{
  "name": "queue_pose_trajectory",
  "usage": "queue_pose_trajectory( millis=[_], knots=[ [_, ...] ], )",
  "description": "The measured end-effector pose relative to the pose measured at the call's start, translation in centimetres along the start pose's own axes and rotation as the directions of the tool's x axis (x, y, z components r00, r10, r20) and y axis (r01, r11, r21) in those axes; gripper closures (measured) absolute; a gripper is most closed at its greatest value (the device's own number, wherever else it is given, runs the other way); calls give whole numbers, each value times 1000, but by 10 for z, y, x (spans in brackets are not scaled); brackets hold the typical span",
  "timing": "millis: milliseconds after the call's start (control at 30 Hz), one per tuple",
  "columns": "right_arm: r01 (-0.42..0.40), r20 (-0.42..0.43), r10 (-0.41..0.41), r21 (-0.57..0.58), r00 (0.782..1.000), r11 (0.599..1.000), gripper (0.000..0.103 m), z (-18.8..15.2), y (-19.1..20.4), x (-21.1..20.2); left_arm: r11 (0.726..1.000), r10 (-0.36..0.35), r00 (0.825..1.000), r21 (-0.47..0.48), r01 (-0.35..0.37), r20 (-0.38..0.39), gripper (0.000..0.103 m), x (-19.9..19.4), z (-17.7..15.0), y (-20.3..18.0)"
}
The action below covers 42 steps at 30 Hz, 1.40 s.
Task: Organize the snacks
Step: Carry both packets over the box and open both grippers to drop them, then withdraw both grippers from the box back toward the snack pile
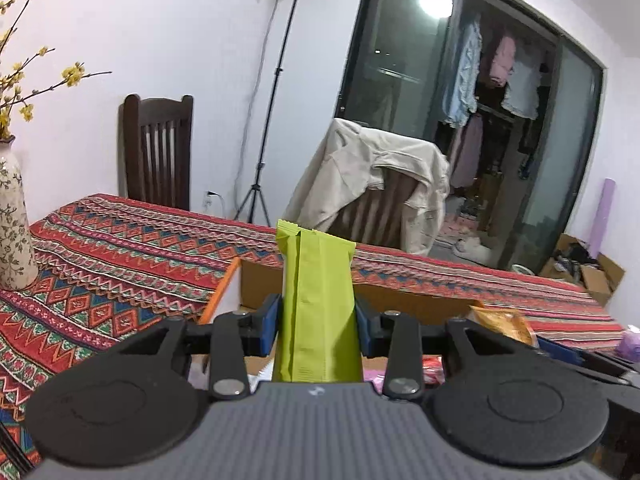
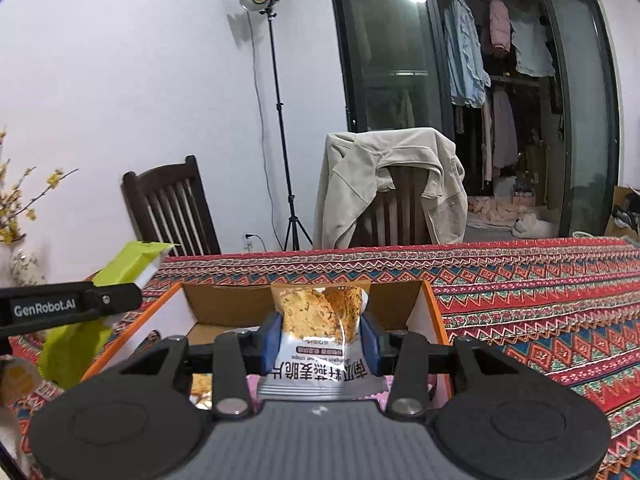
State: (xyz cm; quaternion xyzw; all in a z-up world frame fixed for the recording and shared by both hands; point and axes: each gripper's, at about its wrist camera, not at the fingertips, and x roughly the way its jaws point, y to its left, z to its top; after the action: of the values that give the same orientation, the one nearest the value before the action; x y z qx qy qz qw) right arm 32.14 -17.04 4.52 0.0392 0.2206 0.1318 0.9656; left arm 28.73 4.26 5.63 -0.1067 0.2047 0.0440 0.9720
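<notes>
My left gripper (image 1: 318, 320) is shut on a tall lime-green snack packet (image 1: 318, 288), which stands upright between the blue pads. The right gripper (image 2: 320, 338) is shut on a white crisp packet (image 2: 318, 332) printed with round crackers and dark lettering. Both are held above an open cardboard box with orange edges (image 2: 434, 312), which sits on the patterned red tablecloth (image 2: 540, 300). In the right wrist view the left gripper's black arm (image 2: 72, 306) and its green packet (image 2: 124, 268) show at the left. More wrapped snacks lie in the box under the grippers, mostly hidden.
A floral vase with yellow-flowered twigs (image 1: 14, 216) stands at the table's left. Behind the table are a dark wooden chair (image 1: 158, 152), a chair draped with a beige jacket (image 2: 392, 184), a light stand (image 2: 276, 120) and glass doors. An orange snack bag (image 1: 502, 322) lies right of the box.
</notes>
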Motion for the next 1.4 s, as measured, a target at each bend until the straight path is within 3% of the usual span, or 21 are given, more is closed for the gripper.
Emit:
queue_pose_trajectory(
  millis=[133,367,467,533,600,700,767,1133,1400],
  knots=[
    [-11,21,10,20,1000,1000,62,-12,-8,13,1000,2,1000,18,-1,-6,64,17,-14,5],
    [-35,-25,36,31,999,999,62,-19,-8,25,998,11,1000,59,-10,-17,64,22,-21,0],
    [-30,-54,32,30,998,999,59,-21,-7,27,999,22,1000,40,-22,-12,58,20,-24,1],
    [-18,-50,19,23,999,1000,54,-22,-6,24,999,10,1000,41,-10,-3,38,16,-24,1],
    [-13,-42,14,25,999,1000,27,-22,-6,22,999,23,999,40,-24,28,17,10,-24,0],
    [-2,-27,2,17,1000,1000,9,-23,-6,18,998,32,997,49,-36,67,0,2,-23,-2],
    [6,-31,-6,20,999,1000,0,-23,-6,17,998,40,996,46,-43,80,0,-2,-23,-3],
    [14,-13,-14,5,1000,1000,0,-24,-5,3,999,30,996,35,-33,88,0,-20,-21,-3],
    [8,27,-8,-2,1000,1000,0,-18,1,-34,1000,4,990,23,-7,140,0,-67,-10,-7]
  ],
)
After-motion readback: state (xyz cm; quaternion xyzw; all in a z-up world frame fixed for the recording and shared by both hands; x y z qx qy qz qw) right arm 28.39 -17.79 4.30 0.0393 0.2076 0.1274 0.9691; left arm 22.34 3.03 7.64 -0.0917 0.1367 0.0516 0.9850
